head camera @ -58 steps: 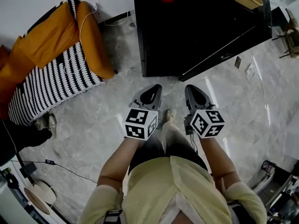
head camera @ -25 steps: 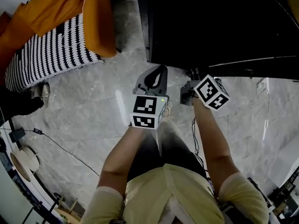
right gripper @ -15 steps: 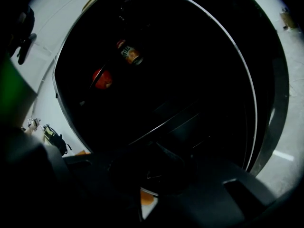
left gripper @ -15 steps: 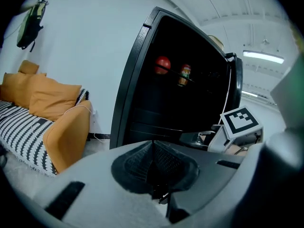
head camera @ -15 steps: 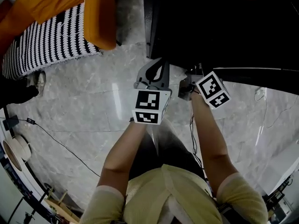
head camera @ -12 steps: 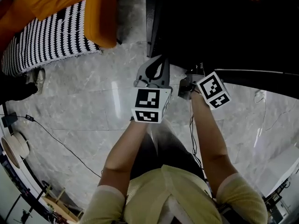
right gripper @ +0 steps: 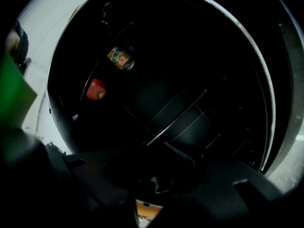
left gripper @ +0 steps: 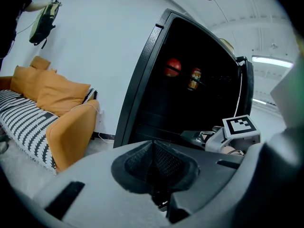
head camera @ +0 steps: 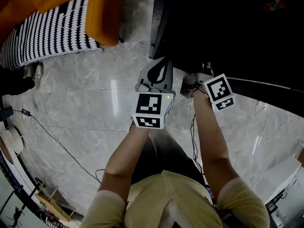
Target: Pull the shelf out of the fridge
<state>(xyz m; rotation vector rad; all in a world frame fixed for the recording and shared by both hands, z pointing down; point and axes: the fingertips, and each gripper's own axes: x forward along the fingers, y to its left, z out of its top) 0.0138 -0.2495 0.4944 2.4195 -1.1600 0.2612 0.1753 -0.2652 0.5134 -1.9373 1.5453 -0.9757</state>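
Observation:
The black fridge [head camera: 223,27] stands open and dark inside. A glass shelf [right gripper: 178,118] crosses its interior, its pale front edge just beyond my right gripper [right gripper: 156,164]. That gripper's jaws have just been opening; they stand apart and I see nothing between them. An apple [right gripper: 96,89] and a can [right gripper: 120,58] sit higher up inside. In the head view only the right gripper's marker cube [head camera: 219,92] shows, at the fridge's mouth. My left gripper [head camera: 161,63] is shut and empty, held in front of the fridge's left corner.
An orange sofa [head camera: 102,18] with a striped black-and-white blanket [head camera: 42,37] stands left of the fridge. A thin cable [head camera: 52,137] runs over the grey marble floor [head camera: 95,103]. The fridge's open door edge [head camera: 266,84] reaches out to the right.
Both grippers have come closer to the fridge. The right one now sits at the dark opening; the left has edged up to the fridge's left corner.

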